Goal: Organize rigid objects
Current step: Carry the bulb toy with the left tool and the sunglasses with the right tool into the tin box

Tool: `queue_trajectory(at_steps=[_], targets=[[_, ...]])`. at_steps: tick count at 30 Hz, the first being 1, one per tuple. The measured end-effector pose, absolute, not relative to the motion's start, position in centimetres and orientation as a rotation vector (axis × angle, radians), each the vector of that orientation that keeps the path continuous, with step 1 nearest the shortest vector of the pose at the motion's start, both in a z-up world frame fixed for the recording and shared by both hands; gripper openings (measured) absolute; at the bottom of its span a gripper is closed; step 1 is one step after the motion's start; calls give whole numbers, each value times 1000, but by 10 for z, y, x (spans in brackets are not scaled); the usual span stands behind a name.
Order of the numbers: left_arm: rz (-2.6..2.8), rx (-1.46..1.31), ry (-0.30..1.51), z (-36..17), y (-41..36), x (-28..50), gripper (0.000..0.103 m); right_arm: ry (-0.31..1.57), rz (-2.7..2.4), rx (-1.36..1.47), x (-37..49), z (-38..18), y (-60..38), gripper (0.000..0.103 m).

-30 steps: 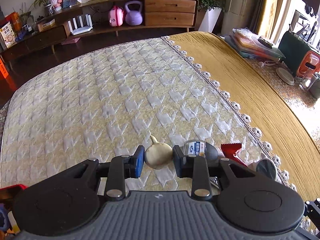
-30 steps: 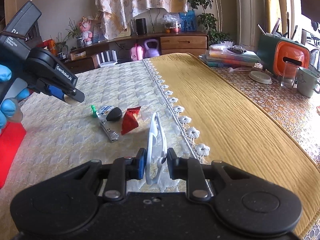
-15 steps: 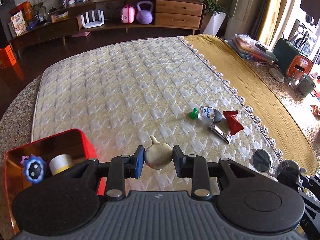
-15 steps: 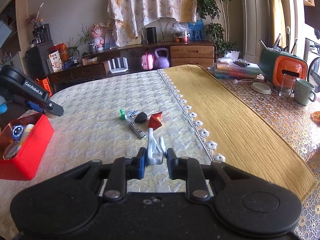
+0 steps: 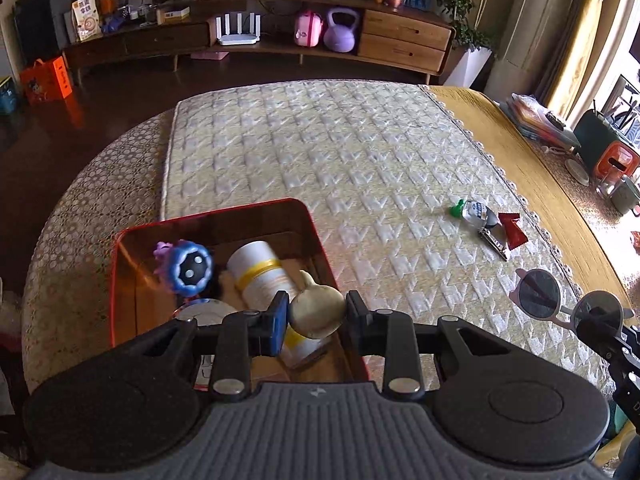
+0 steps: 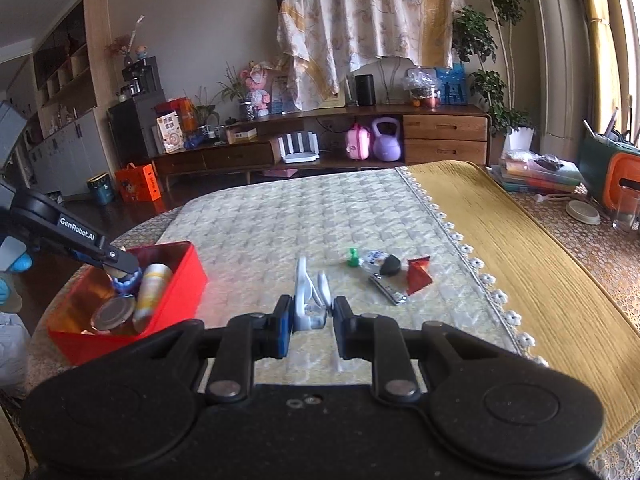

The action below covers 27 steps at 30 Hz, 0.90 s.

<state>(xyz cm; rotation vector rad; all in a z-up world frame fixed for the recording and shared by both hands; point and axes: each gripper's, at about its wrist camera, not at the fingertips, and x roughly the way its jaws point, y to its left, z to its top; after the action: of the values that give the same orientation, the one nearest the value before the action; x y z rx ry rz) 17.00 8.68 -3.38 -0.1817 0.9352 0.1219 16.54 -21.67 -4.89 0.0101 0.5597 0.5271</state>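
My left gripper (image 5: 316,314) is shut on a beige garlic bulb (image 5: 315,311) and holds it over the red bin (image 5: 120,280). The bin holds a blue toy (image 5: 188,268), a white bottle with a yellow band (image 5: 264,276) and a round metal lid (image 5: 204,312). My right gripper (image 6: 309,316) is shut on white-framed sunglasses (image 6: 306,300), which also show at the right of the left wrist view (image 5: 538,292). In the right wrist view the red bin (image 6: 176,292) sits at the left with the left gripper (image 6: 116,260) above it.
On the quilted mat (image 5: 320,160) lie a small bottle with a green cap (image 5: 474,212), a nail clipper (image 5: 494,242) and a red wrapper (image 5: 512,230). A yellow cloth (image 6: 520,248) covers the right side. Books, a cup and a glass stand at far right.
My left gripper has swung left with the garlic and now hangs over the red bin. My right gripper has risen and drawn back with the sunglasses.
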Motion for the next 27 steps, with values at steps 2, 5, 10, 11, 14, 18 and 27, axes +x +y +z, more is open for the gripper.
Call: queue_trajectory(at_steps=[2, 5, 10, 11, 14, 18, 27], targets=[[134, -195, 936, -34, 97, 163, 30, 554, 555, 4, 163, -44, -204, 21], [149, -212, 937, -34, 111, 154, 30, 545, 594, -8, 159, -40, -186, 21], [163, -224, 936, -35, 129, 142, 30, 549, 662, -11, 154, -37, -156, 21], [166, -224, 936, -35, 133, 140, 30, 550, 675, -15, 153, -36, -150, 21], [174, -231, 933, -34, 143, 134, 30, 551, 718, -30, 149, -36, -132, 21], [192, -233, 935, -36, 157, 129, 30, 550, 772, -60, 146, -35, -105, 21], [205, -223, 979, -58, 173, 135, 30, 544, 829, -125, 149, -48, -59, 21]])
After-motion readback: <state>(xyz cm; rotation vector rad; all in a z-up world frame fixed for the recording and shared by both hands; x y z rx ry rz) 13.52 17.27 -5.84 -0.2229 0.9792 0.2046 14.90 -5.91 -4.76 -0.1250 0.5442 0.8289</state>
